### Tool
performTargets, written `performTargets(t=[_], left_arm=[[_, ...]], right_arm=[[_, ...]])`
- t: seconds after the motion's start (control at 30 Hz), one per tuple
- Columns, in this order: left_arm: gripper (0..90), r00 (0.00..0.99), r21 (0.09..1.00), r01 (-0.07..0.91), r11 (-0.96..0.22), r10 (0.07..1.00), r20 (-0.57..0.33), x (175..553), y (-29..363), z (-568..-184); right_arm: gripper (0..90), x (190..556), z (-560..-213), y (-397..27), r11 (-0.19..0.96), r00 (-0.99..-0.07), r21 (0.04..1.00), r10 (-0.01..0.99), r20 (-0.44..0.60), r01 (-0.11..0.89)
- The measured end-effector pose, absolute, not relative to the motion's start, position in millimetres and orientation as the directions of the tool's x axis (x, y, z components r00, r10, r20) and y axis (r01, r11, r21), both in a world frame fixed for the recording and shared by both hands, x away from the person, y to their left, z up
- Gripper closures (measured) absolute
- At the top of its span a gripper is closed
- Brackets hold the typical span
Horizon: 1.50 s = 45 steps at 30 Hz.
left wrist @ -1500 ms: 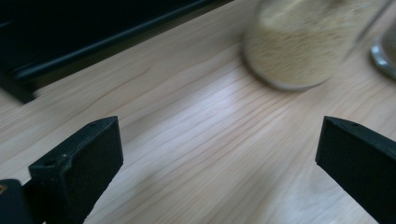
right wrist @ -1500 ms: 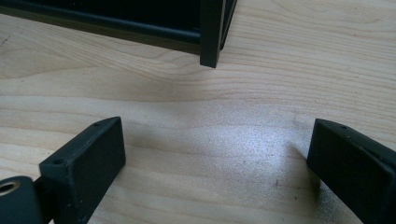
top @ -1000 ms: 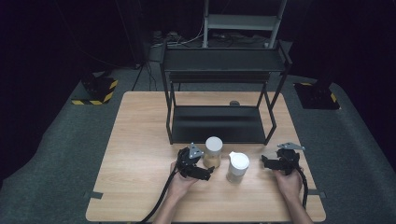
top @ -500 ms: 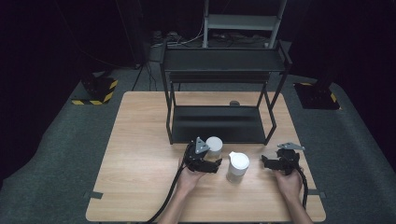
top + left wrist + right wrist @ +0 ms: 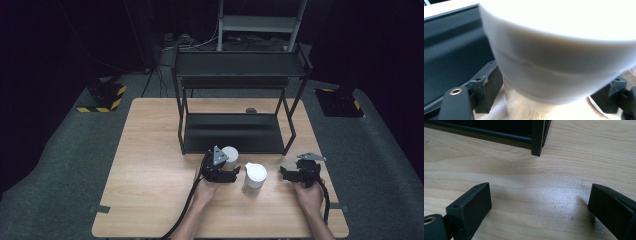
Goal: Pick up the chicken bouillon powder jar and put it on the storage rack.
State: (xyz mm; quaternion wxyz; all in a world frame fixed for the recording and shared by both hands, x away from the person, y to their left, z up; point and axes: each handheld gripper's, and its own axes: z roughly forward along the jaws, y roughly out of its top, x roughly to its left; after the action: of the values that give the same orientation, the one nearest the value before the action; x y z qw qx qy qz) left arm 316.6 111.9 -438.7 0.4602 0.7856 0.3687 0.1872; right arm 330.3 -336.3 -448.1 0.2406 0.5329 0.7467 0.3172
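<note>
I am closing the left gripper [image 5: 231,169] on the white-lidded jar [image 5: 554,62] that is standing at the front edge of the black rack [image 5: 235,132]; the jaws have just been narrowing, and in the left gripper view the jar is sitting right between them, the left pad [image 5: 489,87] lying at the clear body just under the lid, the right pad mostly hidden behind the jar. I am judging the pads to be at or very near contact, but I cannot tell whether they are pressing yet. The right gripper [image 5: 539,212] is idling with its jaws standing wide over bare table [image 5: 549,177], nothing between them, a rack leg [image 5: 537,137] ahead of them. A second white-lidded jar [image 5: 254,179] is standing just off the left gripper's right jaw. Risks I am watching: the grip is landing high, near the lid rim, so the smooth body may be slipping or tilting once lifted; the outer jaw may be nudging the second jar if I swing sideways; and the rack's lower shelf, just ahead of the jaws, may be catching the jar if I push forward before raising it.
</note>
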Motion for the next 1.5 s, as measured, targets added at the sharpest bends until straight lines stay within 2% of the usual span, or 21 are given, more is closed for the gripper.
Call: performTargets(t=[0.33, 0.93, 1.5], left_arm=[[31.5, 0.652, 0.870, 0.396, -0.294, 0.758, -0.040, 317.3, 109.7, -440.9], [33.1, 0.650, 0.866, 0.396, -0.304, 0.759, -0.031, 316.9, 108.1, -437.0], [34.3, 0.666, 0.855, 0.417, -0.310, 0.744, -0.054, 324.0, 118.2, -417.0]], right_arm=[[4.8, 329.9, -448.3, -336.6, 0.233, -0.319, 0.732, 0.947, -0.022, 0.641], [5.6, 329.7, -448.5, -337.3, 0.235, -0.323, 0.733, 0.946, -0.021, 0.638], [5.7, 329.6, -448.5, -337.4, 0.234, -0.324, 0.734, 0.946, -0.020, 0.638]])
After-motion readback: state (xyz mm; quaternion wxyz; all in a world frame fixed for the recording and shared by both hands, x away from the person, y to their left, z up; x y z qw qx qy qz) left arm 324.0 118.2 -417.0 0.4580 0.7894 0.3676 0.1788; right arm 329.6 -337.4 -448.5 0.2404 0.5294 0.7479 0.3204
